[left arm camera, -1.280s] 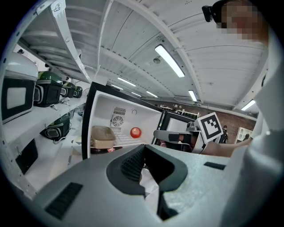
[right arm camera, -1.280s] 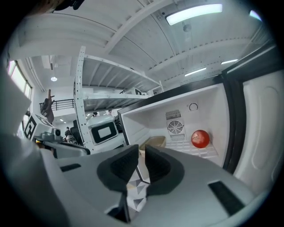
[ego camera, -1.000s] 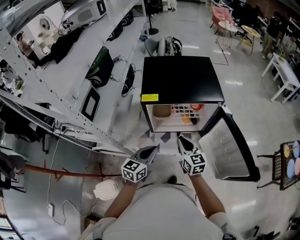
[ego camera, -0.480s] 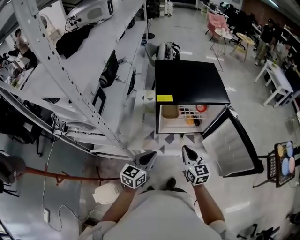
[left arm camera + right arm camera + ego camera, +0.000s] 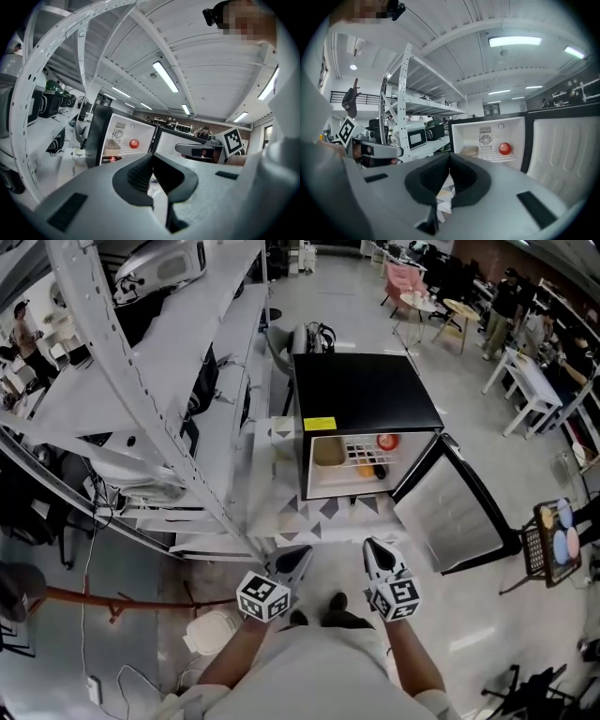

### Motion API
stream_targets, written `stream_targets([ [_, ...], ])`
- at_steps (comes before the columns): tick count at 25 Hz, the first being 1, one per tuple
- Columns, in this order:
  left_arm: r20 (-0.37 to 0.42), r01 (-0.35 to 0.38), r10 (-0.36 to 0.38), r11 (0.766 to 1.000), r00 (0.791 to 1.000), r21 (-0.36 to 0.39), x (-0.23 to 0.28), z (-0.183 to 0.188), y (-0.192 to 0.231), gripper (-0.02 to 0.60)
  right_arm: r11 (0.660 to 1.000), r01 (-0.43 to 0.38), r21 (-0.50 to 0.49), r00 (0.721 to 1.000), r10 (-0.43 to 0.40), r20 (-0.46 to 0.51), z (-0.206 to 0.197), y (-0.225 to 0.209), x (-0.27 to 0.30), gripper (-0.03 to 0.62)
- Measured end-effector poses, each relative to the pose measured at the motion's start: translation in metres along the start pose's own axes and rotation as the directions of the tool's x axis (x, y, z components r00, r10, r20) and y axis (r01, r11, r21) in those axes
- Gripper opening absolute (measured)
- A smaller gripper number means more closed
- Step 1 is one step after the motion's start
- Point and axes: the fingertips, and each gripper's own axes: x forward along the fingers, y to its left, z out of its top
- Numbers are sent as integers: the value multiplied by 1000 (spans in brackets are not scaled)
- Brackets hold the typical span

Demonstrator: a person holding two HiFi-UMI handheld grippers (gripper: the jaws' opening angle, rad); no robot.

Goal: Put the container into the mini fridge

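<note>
My left gripper [image 5: 300,555] and right gripper [image 5: 370,547], low centre, have jaws together and empty. I judge that's because the container [image 5: 328,452] already sits in the open fridge [image 5: 366,409] above.

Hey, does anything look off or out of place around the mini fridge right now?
The black mini fridge has its door wide open, with the beige container on its upper shelf. Nothing looks spilled, tipped or damaged.

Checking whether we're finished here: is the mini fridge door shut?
No, the door stands swung wide open beside the mini fridge.
</note>
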Motion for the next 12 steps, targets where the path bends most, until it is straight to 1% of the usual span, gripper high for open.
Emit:
stream_targets([
  [4, 15, 4, -4, 1000, 1000, 8, -4, 5, -7, 3, 1000, 3, -6, 1000, -3, 5, 3, 4, -10, 6],
  [8, 29, -4, 4, 1000, 1000, 12, -7, 7, -15, 3, 1000, -16, -15, 1000, 16, 6, 6, 8, -15, 6],
  [12, 31, -19, 17, 999, 999, 38, -4, 9, -25, 3, 999, -37, -1, 999, 37, 20, 10, 4, -21, 6],
])
